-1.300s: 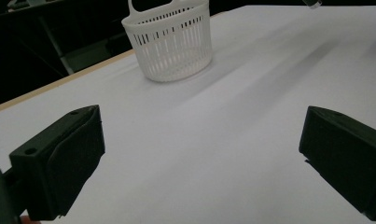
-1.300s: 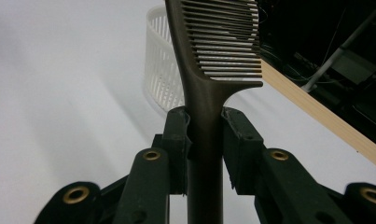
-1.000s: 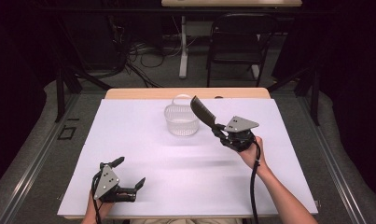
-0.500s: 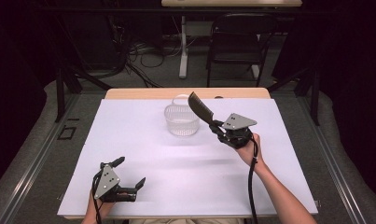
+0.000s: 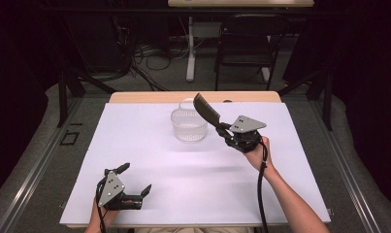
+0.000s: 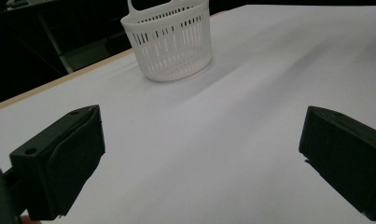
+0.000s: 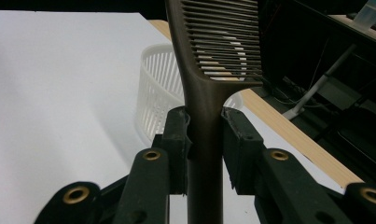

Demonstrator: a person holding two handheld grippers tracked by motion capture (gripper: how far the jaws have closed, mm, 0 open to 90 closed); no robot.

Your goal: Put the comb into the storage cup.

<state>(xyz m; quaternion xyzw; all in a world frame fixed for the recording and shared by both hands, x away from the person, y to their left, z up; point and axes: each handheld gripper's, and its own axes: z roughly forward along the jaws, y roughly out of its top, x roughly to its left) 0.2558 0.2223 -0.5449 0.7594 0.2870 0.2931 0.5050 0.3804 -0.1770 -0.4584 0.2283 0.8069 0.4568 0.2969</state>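
Two grippers — right gripper [image 5: 223, 127] clamping a comb [image 7: 209, 84] beside the basket [image 5: 188, 125]; left gripper [image 5: 135, 184] gaping wide, low over the worktop [image 5: 183, 174].

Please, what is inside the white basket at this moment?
Nothing can be seen inside the white basket; through its slotted wall it looks empty. The comb in the right claw hides part of its rim.

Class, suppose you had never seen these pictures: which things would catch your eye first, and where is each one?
First, the dark comb clamped by its handle in the right tongs, raised beside the white slotted basket at the far middle of the white table. Next, the left tongs resting wide open at the near left edge, holding nothing.
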